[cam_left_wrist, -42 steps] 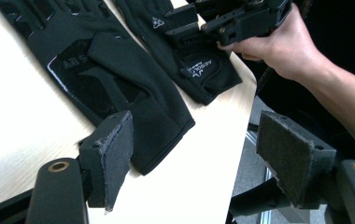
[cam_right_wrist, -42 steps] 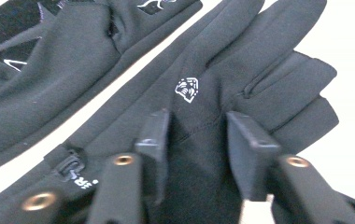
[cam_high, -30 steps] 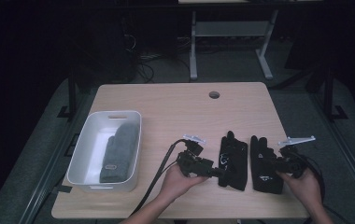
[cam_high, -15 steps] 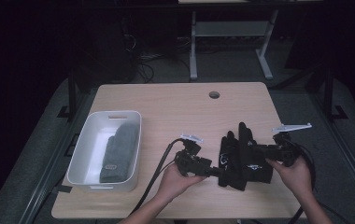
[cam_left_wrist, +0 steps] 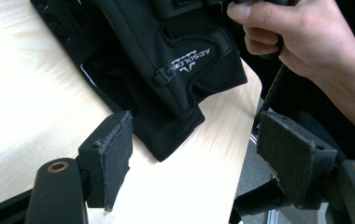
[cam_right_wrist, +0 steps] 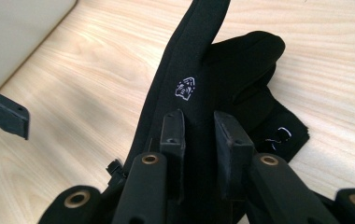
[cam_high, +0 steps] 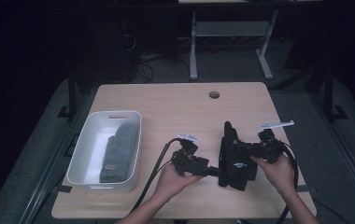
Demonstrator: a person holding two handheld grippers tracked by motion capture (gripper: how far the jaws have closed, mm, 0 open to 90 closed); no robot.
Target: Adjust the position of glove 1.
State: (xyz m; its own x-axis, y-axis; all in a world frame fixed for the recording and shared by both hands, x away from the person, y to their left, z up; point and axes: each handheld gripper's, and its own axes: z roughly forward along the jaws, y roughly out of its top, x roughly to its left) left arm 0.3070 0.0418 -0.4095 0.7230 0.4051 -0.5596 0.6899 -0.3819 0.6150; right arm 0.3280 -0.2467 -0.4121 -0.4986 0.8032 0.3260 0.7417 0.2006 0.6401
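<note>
Right tongs [cam_right_wrist: 199,140] pressed onto black glove [cam_high: 235,156], lifted edge being pinched, glove lying on worktop [cam_high: 175,105] near front right. Left tongs [cam_left_wrist: 203,163] being held spread, just beside glove cuff. Grey glove [cam_high: 119,151] lying inside white bin [cam_high: 86,148].

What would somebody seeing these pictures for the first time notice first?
Probably the black gloves near the table's front right, one folded over the other and pinched in the right gripper. The left gripper waits beside them with its jaws wide open. At the left, a white bin holds a grey mitten.
</note>
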